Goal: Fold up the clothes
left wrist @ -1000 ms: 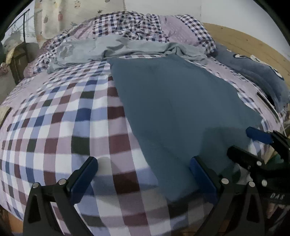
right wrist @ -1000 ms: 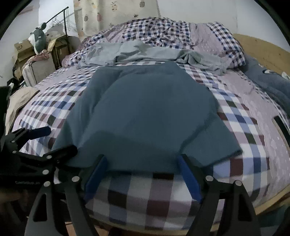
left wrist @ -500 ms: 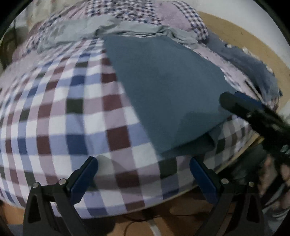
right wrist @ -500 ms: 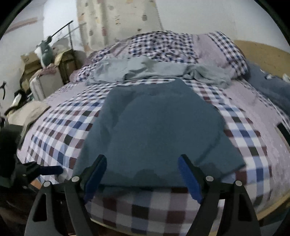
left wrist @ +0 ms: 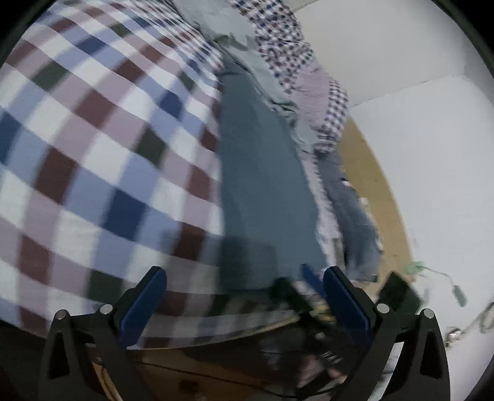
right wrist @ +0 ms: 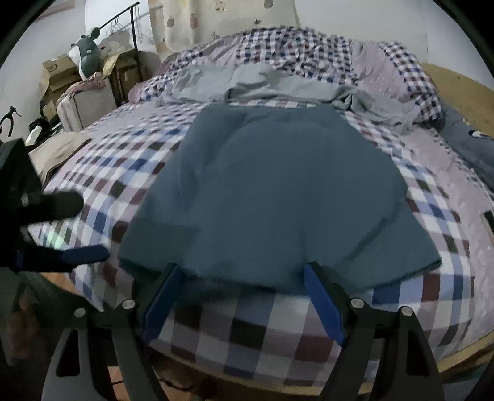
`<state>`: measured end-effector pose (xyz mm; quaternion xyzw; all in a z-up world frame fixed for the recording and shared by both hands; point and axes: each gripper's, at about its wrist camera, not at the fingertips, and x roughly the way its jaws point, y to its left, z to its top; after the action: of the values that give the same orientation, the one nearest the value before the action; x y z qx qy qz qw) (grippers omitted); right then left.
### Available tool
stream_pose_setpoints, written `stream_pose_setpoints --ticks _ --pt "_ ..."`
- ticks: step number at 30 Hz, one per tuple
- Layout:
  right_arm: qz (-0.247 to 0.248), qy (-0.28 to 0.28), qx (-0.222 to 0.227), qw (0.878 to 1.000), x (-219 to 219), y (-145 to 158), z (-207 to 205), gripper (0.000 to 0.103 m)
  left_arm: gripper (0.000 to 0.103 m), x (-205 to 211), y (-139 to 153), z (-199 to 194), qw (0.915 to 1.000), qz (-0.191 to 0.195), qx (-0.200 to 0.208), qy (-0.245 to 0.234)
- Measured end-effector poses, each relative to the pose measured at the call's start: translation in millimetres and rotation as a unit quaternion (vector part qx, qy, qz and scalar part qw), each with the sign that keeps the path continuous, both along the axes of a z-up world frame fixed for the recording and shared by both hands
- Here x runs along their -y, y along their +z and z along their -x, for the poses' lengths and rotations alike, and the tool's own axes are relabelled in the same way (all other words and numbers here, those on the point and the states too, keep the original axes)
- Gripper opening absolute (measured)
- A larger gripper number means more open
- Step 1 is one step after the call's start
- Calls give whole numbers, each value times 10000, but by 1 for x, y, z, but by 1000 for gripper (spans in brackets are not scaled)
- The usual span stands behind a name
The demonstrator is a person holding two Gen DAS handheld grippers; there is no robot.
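— How wide are the tongs set, and is anything gripped?

— The right tongs (right wrist: 244, 296) are spread wide with nothing between the blue pads; the near hem of the blue-grey garment (right wrist: 271, 191) is seen just past the tips, but contact cannot be told. The left tongs (left wrist: 244, 296) are likewise spread wide and empty, held over the near edge of the bed (right wrist: 308, 339).

— And the pose of each?

— The right tongs are pointed down across the bed from its near edge, centred on the garment. The left tongs are rolled hard to one side, so that the bed is seen tilted and blurred in their view; in the right wrist view they are found at the far left (right wrist: 61, 228), beside the garment's left edge and clear of it.

— Where is the garment laid?

— It is spread flat on the checked bedsheet (right wrist: 247, 336), with its hem near the near edge. Beyond it a pale grey garment (right wrist: 262, 86) is lain crumpled, then a checked quilt (right wrist: 308, 49). To the far left, cardboard boxes (right wrist: 58, 74) and a clothes rail (right wrist: 123, 18) are seen against a curtain (right wrist: 216, 21).
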<state>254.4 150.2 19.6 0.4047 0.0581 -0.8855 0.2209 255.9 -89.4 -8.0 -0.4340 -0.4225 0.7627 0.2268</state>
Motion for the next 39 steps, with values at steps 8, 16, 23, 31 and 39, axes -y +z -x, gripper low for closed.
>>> stream_pose_setpoints --ticks 8,16,23,31,39 --pt "463 -210 -400 9979 -30 32 -20 84 103 -22 -14 23 9974 -632 203 -288" --pt "998 -1064 -638 9872 -80 50 -23 84 103 -29 -25 43 9916 -1233 327 -233" --pt "921 -1287 -707 9849 -85 49 -18 84 100 -28 -36 48 9873 -1510 474 -128" --pt "225 -710 -1340 9882 -51 62 -26 84 37 -22 -49 49 9859 -1358 968 123" --pt "-1187 1010 -1918 9690 15 53 -65 84 20 -31 -40 59 9841 -1549 872 -2"
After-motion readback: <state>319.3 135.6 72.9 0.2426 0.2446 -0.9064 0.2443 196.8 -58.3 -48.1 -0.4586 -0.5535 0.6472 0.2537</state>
